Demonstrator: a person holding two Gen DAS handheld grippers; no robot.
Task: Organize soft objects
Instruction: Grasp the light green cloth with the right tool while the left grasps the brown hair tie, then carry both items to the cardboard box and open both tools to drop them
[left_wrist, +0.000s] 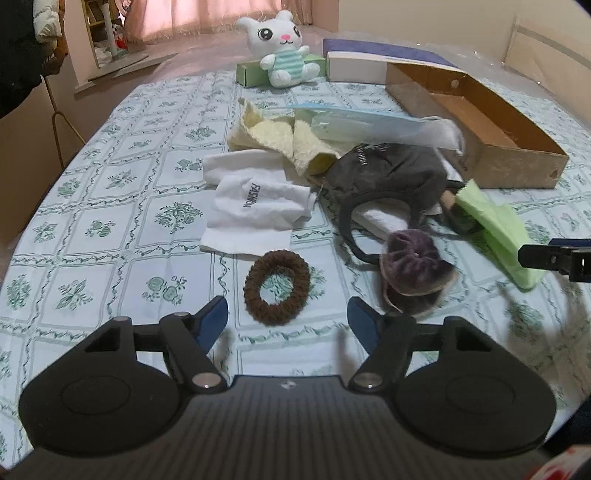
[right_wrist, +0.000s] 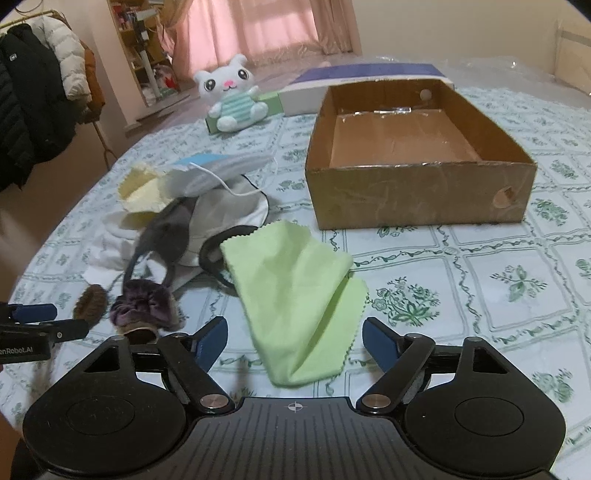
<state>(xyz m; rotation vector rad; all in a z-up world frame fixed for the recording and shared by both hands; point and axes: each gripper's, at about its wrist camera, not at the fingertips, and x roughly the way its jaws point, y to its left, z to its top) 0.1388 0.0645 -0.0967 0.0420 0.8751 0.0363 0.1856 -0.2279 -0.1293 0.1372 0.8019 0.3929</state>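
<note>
Stage: judged from how things lie, the sorting has barely begun, if at all; nothing soft sits in the cardboard box (right_wrist: 417, 192), whose floor shows bare in the right wrist view.
Likely destination: the box seems the place for the soft things, though the task line does not say so.
Left gripper (left_wrist: 288, 317): jaws spread wide, holding nothing, poised low over the worktop (left_wrist: 110, 229) with the brown hair tie (left_wrist: 277, 286) lying flat just ahead between its fingertips.
Right gripper (right_wrist: 293, 338): jaws wide apart and empty, the near end of the green cloth (right_wrist: 295, 295) lying between its fingers.
Green cloth: loosely folded on the worktop, just in front of the box and apart from it.
Heap: yellow cloth (left_wrist: 273, 142), face mask (left_wrist: 362, 123), grey pouch (left_wrist: 388, 170), white pouch (left_wrist: 255, 203), a black band (left_wrist: 354, 236) and a purple scrunchie (left_wrist: 415, 258) lie tangled together left of the box.
Plush rabbit (left_wrist: 282, 48): sits upright at the far edge, leaning on a green carton (left_wrist: 251, 74), well apart from the heap.
Done: nothing visibly put away.
Left: every loose item, by the look of it; the hair tie and the green cloth appear the nearest first picks.
</note>
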